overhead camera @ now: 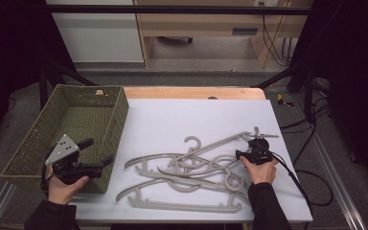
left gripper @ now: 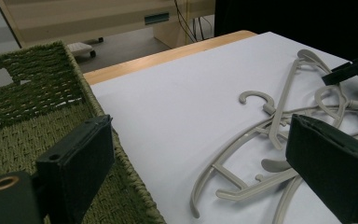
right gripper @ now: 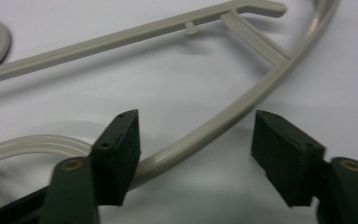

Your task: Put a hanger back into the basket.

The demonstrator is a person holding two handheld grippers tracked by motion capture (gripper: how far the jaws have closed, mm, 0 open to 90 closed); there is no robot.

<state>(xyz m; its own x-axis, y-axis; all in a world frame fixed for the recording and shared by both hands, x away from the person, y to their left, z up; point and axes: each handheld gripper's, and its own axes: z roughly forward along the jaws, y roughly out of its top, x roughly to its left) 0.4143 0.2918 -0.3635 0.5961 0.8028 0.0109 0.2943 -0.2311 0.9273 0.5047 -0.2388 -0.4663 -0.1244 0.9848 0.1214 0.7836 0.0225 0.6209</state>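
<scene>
Hangers [overhead camera: 191,170] — grey plastic, several tangled in one heap on the white sheet [overhead camera: 172,120]. High view: the heap lies just left of the right gripper [overhead camera: 238,154], whose tips reach the heap's right edge; the left gripper [overhead camera: 106,162] hangs over the near right corner of the green woven basket [overhead camera: 28,148], with the heap well off to its right. The basket looks empty.

Left gripper view: jaws wide apart, nothing between them. The basket rim [left gripper: 81,88] runs under the left jaw; the hangers [left gripper: 270,130] lie ahead and to the right on the sheet. The right gripper's tip [left gripper: 349,71] shows beyond the heap.

Right gripper view: jaws open and straddling one curved hanger arm [right gripper: 223,121]. The arm passes just beside the left pad [right gripper: 121,154] — it may be touching it, the frame is too close to tell — and stands clear of the right pad. No grip yet.

Handling, judged: light, stiff, smooth moulded plastic; a thin arm could slip or swivel in flat pads. Hooks and crossbars interlock, so lifting one hanger will likely drag its neighbours. Best hold is probably on the arm now between the jaws, near where the brace meets it, clear of the crossings.
</scene>
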